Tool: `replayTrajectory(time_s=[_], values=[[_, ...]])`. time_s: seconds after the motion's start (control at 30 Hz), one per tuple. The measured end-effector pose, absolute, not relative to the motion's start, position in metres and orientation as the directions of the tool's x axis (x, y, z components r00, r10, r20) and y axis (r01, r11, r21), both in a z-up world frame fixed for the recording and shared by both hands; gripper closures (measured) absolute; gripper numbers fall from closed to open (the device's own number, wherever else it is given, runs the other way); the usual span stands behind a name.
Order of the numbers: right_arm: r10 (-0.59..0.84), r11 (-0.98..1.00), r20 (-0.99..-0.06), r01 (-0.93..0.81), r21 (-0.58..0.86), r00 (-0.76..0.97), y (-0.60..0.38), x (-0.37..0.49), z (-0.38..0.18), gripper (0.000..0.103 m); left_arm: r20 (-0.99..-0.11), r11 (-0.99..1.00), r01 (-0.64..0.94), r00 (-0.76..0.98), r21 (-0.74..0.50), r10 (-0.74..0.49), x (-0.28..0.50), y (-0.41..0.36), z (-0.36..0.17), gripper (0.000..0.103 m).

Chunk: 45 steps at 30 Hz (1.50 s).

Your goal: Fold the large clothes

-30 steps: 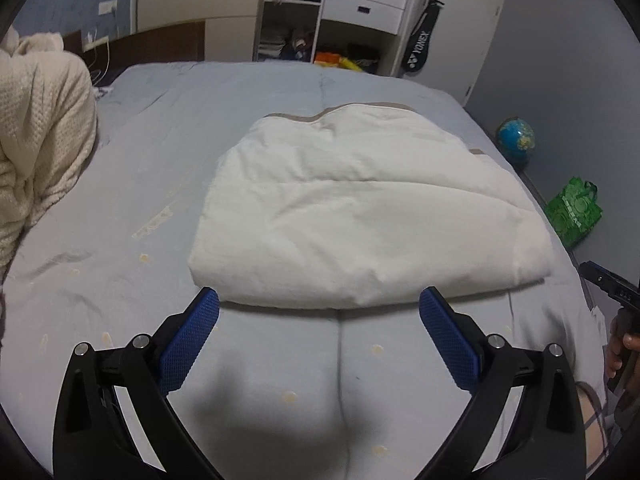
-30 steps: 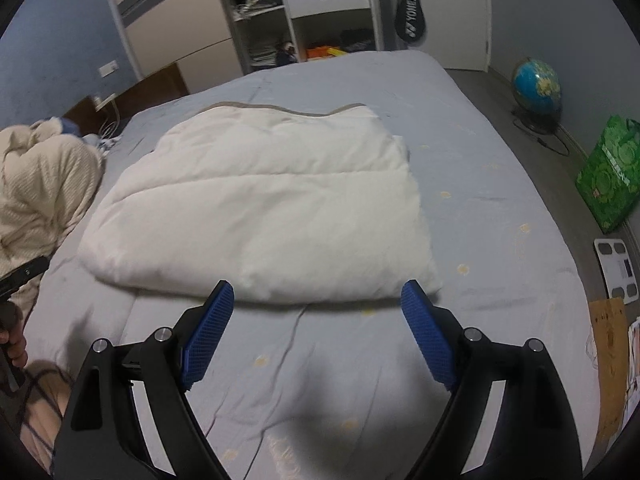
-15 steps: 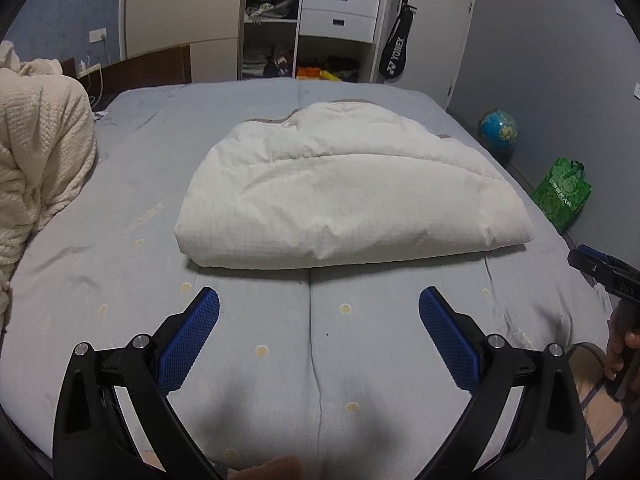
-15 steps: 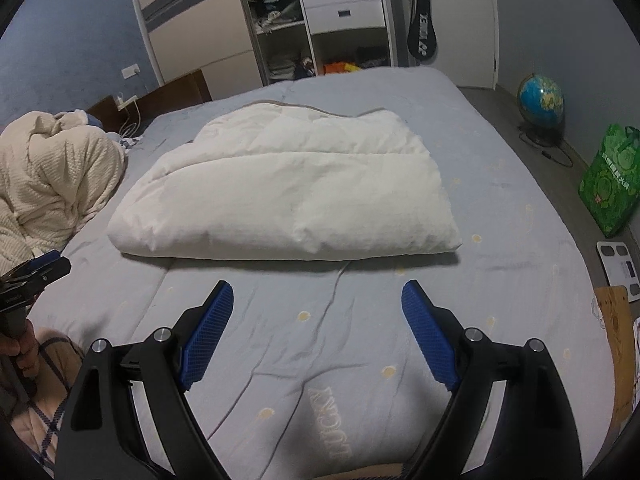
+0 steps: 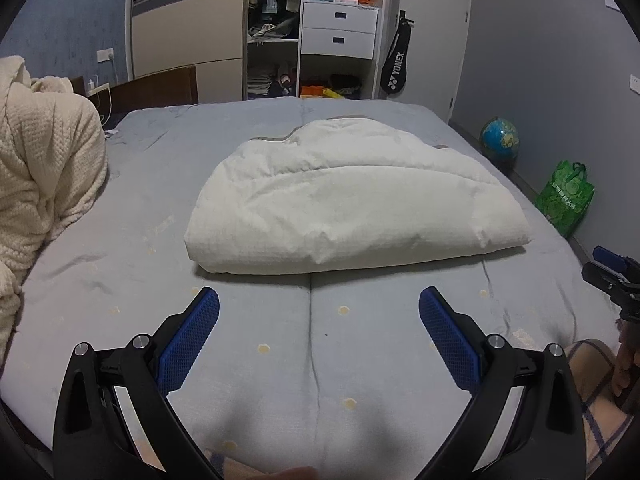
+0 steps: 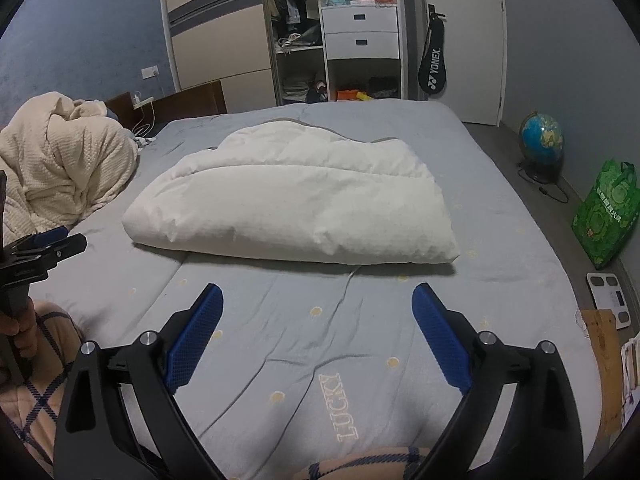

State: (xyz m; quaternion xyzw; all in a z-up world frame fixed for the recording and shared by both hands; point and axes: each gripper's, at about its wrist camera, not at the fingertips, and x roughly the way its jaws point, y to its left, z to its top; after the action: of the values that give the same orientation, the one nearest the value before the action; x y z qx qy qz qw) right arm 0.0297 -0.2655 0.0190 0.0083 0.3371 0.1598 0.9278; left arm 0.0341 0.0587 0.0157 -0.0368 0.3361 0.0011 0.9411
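A white padded garment lies folded into a thick bundle in the middle of the grey bed; it also shows in the right wrist view. My left gripper is open and empty, held over the bed's near part, well short of the bundle. My right gripper is open and empty, also short of the bundle's near edge. The right gripper shows at the right edge of the left wrist view, and the left gripper at the left edge of the right wrist view.
A cream knitted blanket is heaped on the bed's left side. The grey bed sheet stretches in front of me. A globe, a green bag and a scale stand on the floor to the right. A wardrobe is behind the bed.
Both grippers have pulled back from the folded garment and tilted up toward the room. The garment lies still. Both stayed open.
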Motion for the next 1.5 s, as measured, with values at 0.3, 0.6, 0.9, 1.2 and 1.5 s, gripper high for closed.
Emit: replayTrajectory(time_s=[0.3,0.6,0.9,1.2,1.5], values=[[0.283,0.956,-0.623,-0.27,0.118,0.729,-0.2697,0.026,0.0191,0.01,-0.639,0.995,-0.057,0.769,-0.086,-0.011,0.0312,0.0631,0.0151,0.007],[0.283,0.955,-0.64,-0.27,0.121,0.714,-0.27,0.0277,0.0181,0.009,-0.648,0.996,-0.054,0.761,-0.078,-0.009,0.0328,0.0608,0.0127,0.007],[0.283,0.956,-0.642,-0.267,0.125,0.712,-0.2706,0.0291,0.018,0.009,-0.65,0.995,-0.057,0.76,-0.078,-0.008,0.0331,0.0603,0.0119,0.007],[0.282,0.956,-0.644,-0.266,0.126,0.711,-0.2717,0.0293,0.0177,0.009,-0.655,0.995,-0.059,0.756,-0.075,-0.005,0.0331,0.059,0.0114,0.007],[0.283,0.956,-0.644,-0.266,0.126,0.711,-0.2718,0.0295,0.0179,0.009,-0.658,0.996,-0.059,0.753,-0.071,-0.002,0.0335,0.0575,0.011,0.007]])
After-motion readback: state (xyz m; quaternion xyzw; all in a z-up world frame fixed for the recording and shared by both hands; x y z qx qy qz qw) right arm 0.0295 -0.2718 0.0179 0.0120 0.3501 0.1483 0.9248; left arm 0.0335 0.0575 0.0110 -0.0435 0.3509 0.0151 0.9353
